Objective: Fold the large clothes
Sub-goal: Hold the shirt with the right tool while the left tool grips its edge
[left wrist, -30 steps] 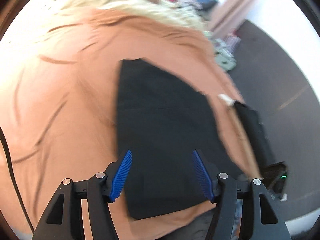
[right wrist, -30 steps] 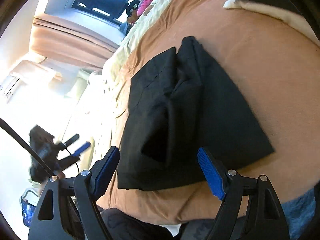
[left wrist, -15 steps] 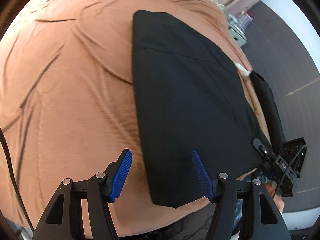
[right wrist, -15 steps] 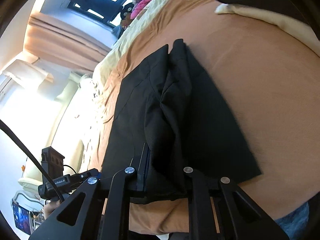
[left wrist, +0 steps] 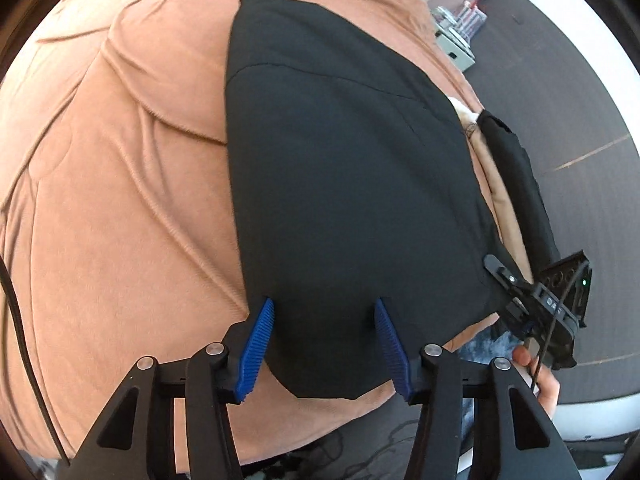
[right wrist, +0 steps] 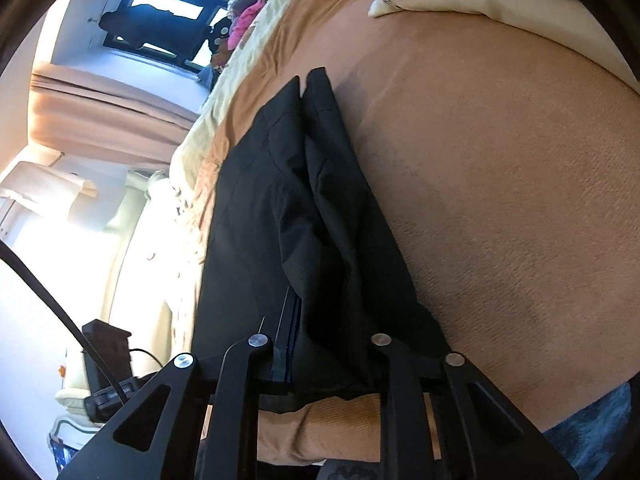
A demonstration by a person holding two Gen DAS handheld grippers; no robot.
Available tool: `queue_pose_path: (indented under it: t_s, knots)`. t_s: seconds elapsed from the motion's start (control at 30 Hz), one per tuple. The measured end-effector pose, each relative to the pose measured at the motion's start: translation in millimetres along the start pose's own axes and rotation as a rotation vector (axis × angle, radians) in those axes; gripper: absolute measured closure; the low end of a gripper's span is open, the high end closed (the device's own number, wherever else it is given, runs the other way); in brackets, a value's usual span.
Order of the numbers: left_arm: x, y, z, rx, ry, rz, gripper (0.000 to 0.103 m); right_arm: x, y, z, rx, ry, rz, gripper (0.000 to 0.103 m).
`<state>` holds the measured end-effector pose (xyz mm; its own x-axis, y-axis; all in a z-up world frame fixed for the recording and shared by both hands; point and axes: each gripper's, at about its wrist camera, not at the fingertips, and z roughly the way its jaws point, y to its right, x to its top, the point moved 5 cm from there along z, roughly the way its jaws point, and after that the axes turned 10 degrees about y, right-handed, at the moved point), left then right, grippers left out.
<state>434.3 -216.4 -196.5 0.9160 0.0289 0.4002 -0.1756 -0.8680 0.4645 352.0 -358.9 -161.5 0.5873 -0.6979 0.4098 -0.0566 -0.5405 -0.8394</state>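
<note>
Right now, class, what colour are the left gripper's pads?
Blue, ribbed pads, clearest in the left wrist view.

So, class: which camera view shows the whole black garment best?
The left wrist view: the black garment lies nearly whole on the orange bedcover. The right wrist view shows only a bunched side, clamped in the right gripper.

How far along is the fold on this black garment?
Done: the black garment lies folded narrow on the orange blanket. In hand: the right gripper pinches its near edge; the left gripper, jaws just closing, straddles the near corner without gripping. Left: the next fold.
</note>
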Motion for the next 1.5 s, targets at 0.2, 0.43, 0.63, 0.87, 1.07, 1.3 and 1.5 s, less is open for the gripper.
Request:
queue_pose_path:
  t_s: [0.2,0.43,0.63,0.87,1.07,1.3,1.5]
  knots:
    - [-6.3,0.0,5.0,0.031,0.005,0.014,0.048,8.0,-0.6,-5.0,-0.116,0.002,-0.098,0.037]
    - [-11.3,2.5,11.6,0.054,0.007,0.032,0.048,9.6,4.2,7.9,-0.152,-0.046,-0.074,0.034]
    - [-14.4,1.5,14.5,0.045,0.022,0.018,0.052,14.9,2.9,15.3,-0.142,-0.069,-0.066,0.034]
    - [-12.0,16.0,4.2,0.065,0.072,0.058,0.077,15.1,2.6,13.8,-0.039,-0.106,-0.012,0.077]
    - [-14.5,20.0,-18.0,0.046,0.075,0.072,0.081,13.0,-15.9,0.7,-0.02,-0.099,-0.079,0.081]
    - [-51.9,16.1,-51.3,0.052,0.049,0.136,0.081,-11.2,-20.4,-20.1,0.004,-0.139,-0.129,0.081]
    - [-92.9,12.0,-68.2,0.049,-0.011,0.185,0.08,-28.7,-19.1,-42.8,0.029,-0.173,-0.159,0.081]
